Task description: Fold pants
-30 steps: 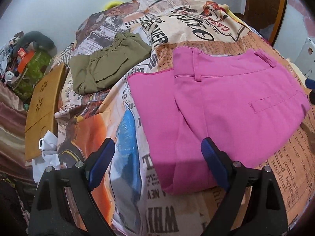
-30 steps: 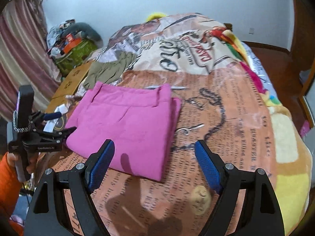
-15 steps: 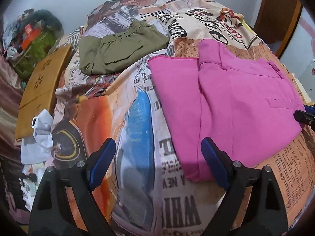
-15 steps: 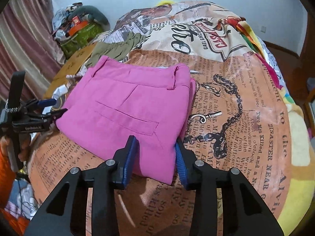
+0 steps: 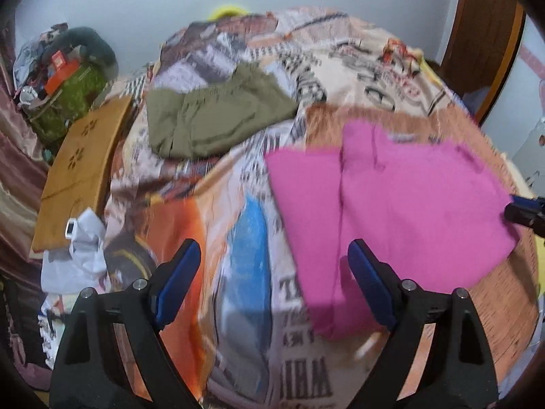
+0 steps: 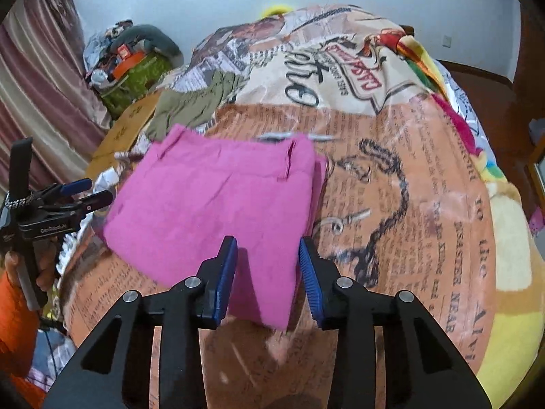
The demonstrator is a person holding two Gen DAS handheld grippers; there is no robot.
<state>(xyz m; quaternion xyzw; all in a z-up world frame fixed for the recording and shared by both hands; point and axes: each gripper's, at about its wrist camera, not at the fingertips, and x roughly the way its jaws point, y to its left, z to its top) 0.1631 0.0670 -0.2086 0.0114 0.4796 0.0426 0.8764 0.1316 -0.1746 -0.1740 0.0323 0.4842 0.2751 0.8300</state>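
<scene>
Pink pants (image 6: 218,204) lie folded; right gripper (image 6: 267,272) fingers just narrowed, nothing held; left gripper (image 5: 272,286) wide.

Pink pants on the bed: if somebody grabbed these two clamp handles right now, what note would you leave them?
Left gripper: open, empty, above the bedspread beside the pants.
Right gripper: jaws have just been closing, now partly open, pinching nothing; the pants' near corner lies under the gap.
Pink pants: folded flat into a rectangle. An olive garment lies behind them.
Left to do: probably one more fold, or setting them aside.
</scene>
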